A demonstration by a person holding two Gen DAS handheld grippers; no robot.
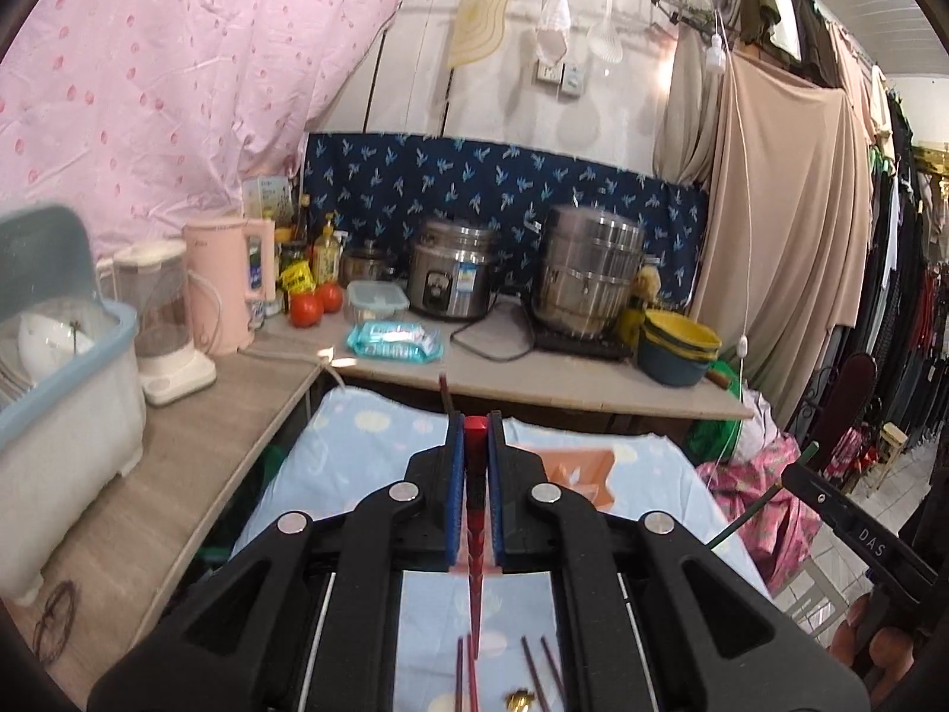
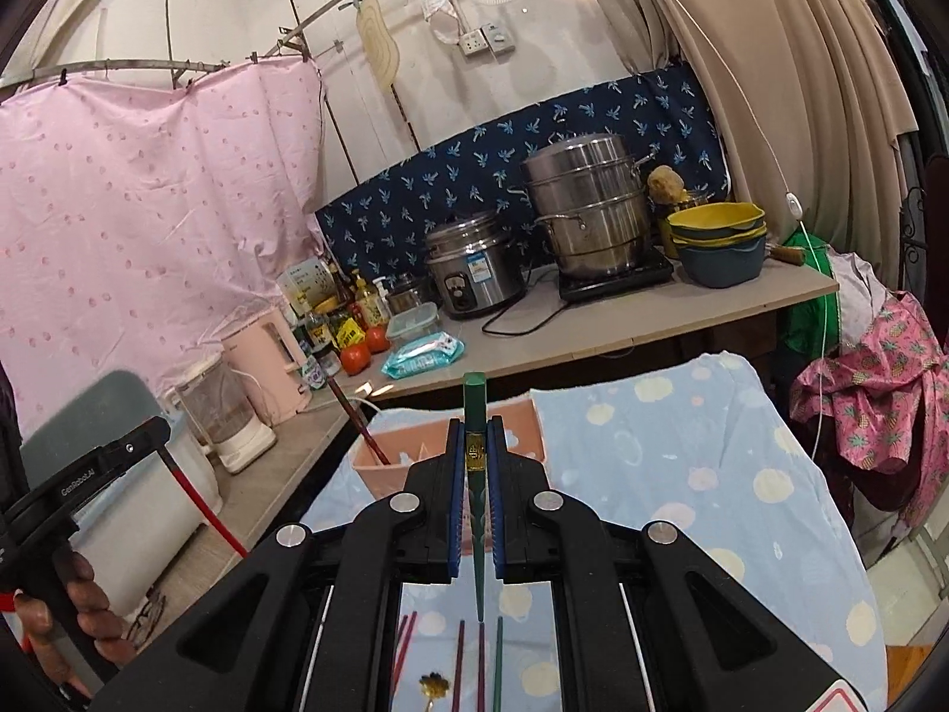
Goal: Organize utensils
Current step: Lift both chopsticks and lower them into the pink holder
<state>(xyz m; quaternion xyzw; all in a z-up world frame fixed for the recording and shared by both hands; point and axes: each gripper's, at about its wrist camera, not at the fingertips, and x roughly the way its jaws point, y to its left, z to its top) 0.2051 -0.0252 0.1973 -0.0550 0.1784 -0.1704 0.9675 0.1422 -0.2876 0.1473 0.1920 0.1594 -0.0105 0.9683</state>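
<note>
My left gripper point(image 1: 474, 422) is shut on a red chopstick point(image 1: 475, 474), held up over the blue patterned cloth point(image 1: 368, 463). My right gripper point(image 2: 474, 424) is shut on a green chopstick point(image 2: 474, 403) beside it. Just beyond both stands a pink utensil holder point(image 2: 385, 466), with one dark chopstick point(image 2: 356, 421) leaning out of it. In the left wrist view the holder point(image 1: 584, 469) shows to the right of the fingers. Several loose chopsticks point(image 2: 462, 664) and a small gold spoon point(image 2: 433, 685) lie on the cloth below. A hand point(image 2: 89, 611) holds the left gripper's handle.
An L-shaped counter point(image 1: 534, 377) runs behind and to the left. It carries a dish rack point(image 1: 65, 368), blender point(image 1: 160, 320), pink kettle point(image 1: 219, 285), tomatoes point(image 1: 307, 308), wipes pack point(image 1: 394, 341), rice cooker point(image 1: 454, 279), steamer pot point(image 1: 587, 279) and stacked bowls point(image 1: 679, 350). Clothes point(image 1: 771, 510) are piled at the right.
</note>
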